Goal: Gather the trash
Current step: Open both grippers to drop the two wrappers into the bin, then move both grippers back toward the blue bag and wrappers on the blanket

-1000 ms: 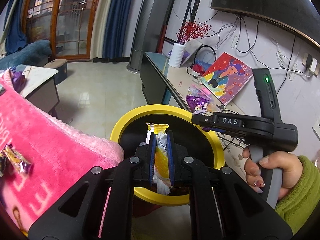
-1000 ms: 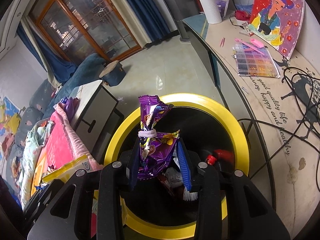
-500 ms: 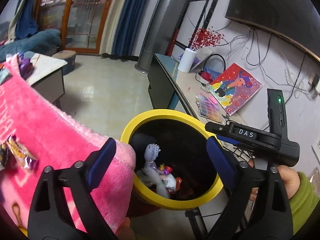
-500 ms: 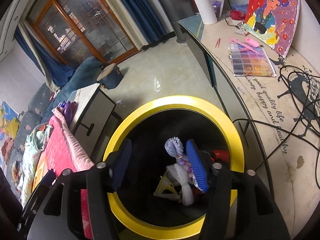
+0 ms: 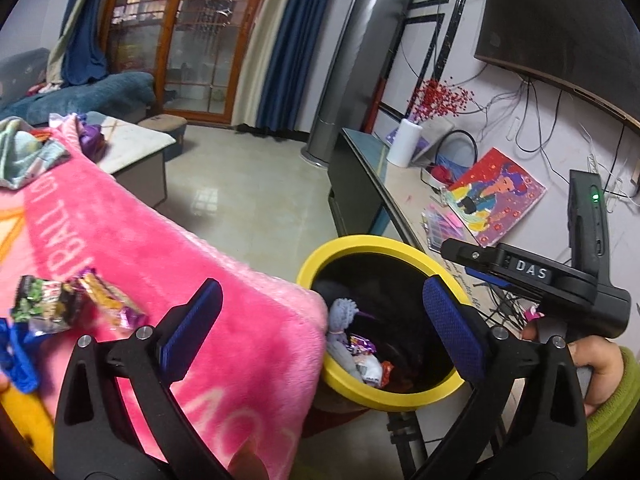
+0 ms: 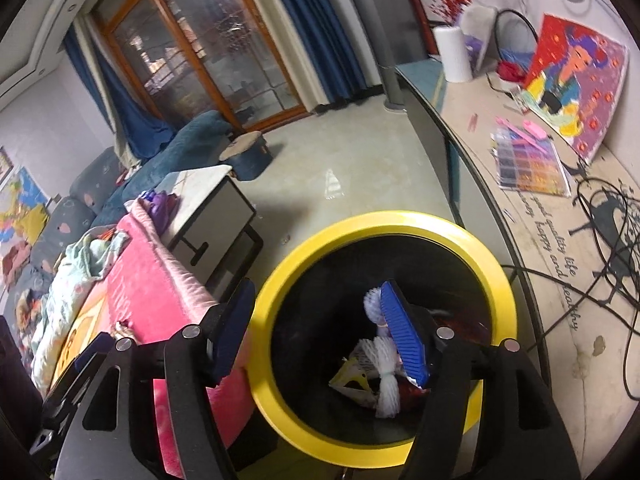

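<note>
Both claws have just been opening and nothing is held between the jaws: the left claw (image 5: 320,320) stands wide, the right claw (image 6: 320,328) partly spread. Remaining candy wrappers (image 5: 72,304) lie on the pink blanket (image 5: 168,248), left of the yellow-rimmed bin (image 5: 384,242). They are judged light, crinkly and slippery, best pinched at a twisted end. Open room is seen above the blanket; the bin's rim touches its edge.
</note>
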A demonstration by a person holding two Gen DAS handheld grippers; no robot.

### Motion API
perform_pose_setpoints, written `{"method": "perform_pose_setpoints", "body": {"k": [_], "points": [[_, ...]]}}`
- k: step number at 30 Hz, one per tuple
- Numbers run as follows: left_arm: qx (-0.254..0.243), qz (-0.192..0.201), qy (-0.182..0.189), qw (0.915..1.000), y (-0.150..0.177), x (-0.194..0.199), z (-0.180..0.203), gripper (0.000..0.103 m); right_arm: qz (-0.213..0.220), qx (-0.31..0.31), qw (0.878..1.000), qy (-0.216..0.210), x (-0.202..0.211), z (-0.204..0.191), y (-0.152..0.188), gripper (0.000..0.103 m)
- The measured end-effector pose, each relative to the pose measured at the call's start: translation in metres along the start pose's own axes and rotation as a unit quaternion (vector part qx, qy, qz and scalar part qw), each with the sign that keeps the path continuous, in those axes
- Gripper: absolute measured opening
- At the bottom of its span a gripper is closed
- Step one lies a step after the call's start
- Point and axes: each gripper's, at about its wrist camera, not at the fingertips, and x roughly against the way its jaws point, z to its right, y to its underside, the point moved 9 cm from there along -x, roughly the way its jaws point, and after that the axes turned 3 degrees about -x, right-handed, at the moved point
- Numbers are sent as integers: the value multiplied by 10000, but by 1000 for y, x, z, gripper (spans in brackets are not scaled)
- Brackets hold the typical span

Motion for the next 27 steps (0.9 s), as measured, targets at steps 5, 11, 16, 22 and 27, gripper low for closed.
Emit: {"method": "perform_pose_setpoints", "body": {"k": [5, 11, 16, 22, 27], "points": [[16, 164, -186, 9997, -3, 14, -12, 92, 47, 228, 9996, -153, 7, -26, 4, 64], [161, 366, -349, 9986, -3, 31, -31, 92, 79, 554, 9977, -375, 11, -60, 15, 64], [211, 561, -545, 9967, -7, 47, -45, 92, 129, 869, 9948, -520, 16, -85, 23, 65], [336, 753, -801, 9934, -10, 68, -70, 92, 119, 1182, 9906, -673, 19, -108, 34, 65], [482, 850, -994, 9902, -10, 81, -92, 92, 50, 1473, 9859, -786, 20, -129, 49, 65]]}}
